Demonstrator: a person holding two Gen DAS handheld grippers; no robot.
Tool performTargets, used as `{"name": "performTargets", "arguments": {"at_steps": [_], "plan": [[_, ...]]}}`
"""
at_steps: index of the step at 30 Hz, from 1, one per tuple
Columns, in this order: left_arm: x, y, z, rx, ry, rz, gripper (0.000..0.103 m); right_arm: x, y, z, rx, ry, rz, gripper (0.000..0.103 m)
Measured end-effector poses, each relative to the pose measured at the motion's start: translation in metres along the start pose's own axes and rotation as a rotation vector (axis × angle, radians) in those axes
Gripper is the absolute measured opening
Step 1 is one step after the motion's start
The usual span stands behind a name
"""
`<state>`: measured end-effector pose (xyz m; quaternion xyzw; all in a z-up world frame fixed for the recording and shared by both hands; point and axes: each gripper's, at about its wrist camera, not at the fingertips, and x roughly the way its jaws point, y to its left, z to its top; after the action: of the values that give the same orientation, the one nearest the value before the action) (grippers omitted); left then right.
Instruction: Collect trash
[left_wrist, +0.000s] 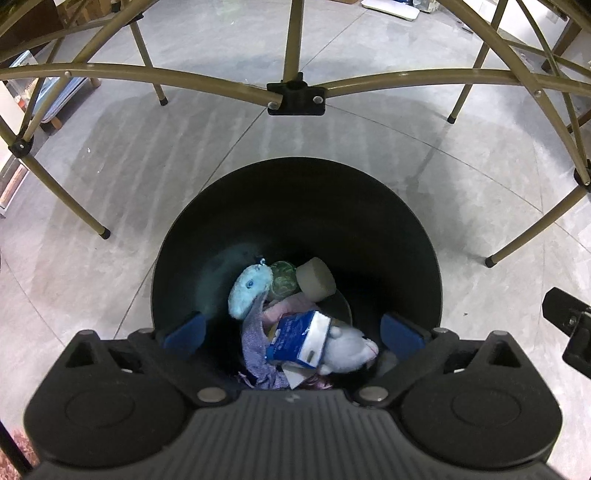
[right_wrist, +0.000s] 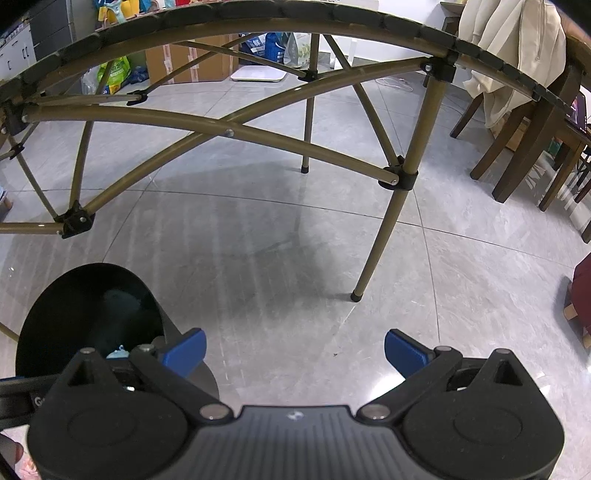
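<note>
Drop step, by look of it: left gripper wide, empty, directly over black bin; blue-white packet below among trash. Right gripper wide, empty, bin at its left. Next: fetch more trash

1. Folding table frame with tan metal legs on a grey tiled floor.
2. Wooden chair draped with a cream garment (far right).
3. Cardboard boxes behind.

1 bin, 2 plush toys, 1 sponge, 1 pkt
</note>
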<state>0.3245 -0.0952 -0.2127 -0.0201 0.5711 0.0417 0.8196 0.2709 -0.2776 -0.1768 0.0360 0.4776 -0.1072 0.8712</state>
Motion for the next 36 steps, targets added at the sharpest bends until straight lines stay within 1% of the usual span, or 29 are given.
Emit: {"name": "performTargets", "arguments": {"at_steps": [5, 7, 12, 15, 18, 21, 23, 26, 36], "plan": [[-0.002, 0.005, 0.001, 0.007, -0.012, 0.001, 0.103, -0.001, 0.002, 0.001, -0.002, -0.003, 0.008, 0.103], [-0.005, 0.009, 0.001, 0.012, -0.028, 0.002, 0.103, -0.002, 0.003, 0.002, -0.005, -0.006, 0.016, 0.103], [-0.026, 0.028, 0.000, -0.013, -0.103, 0.010, 0.103, -0.013, 0.007, 0.003, -0.006, -0.030, 0.042, 0.103], [-0.052, 0.042, -0.006, -0.014, -0.163, -0.001, 0.103, -0.027, 0.010, 0.001, -0.017, -0.056, 0.063, 0.103], [-0.082, 0.054, -0.011, -0.019, -0.219, -0.011, 0.103, -0.049, 0.014, -0.002, -0.034, -0.086, 0.092, 0.103], [-0.112, 0.066, -0.021, -0.029, -0.259, -0.025, 0.103, -0.073, 0.015, -0.003, -0.043, -0.119, 0.124, 0.103], [-0.128, 0.071, -0.028, -0.023, -0.270, -0.025, 0.103, -0.091, 0.016, -0.007, -0.061, -0.139, 0.137, 0.103], [-0.152, 0.082, -0.041, -0.025, -0.280, -0.045, 0.103, -0.115, 0.015, -0.015, -0.083, -0.157, 0.161, 0.103], [-0.238, 0.099, -0.094, 0.051, -0.397, -0.075, 0.103, -0.212, 0.012, -0.042, -0.103, -0.243, 0.251, 0.103]]}}
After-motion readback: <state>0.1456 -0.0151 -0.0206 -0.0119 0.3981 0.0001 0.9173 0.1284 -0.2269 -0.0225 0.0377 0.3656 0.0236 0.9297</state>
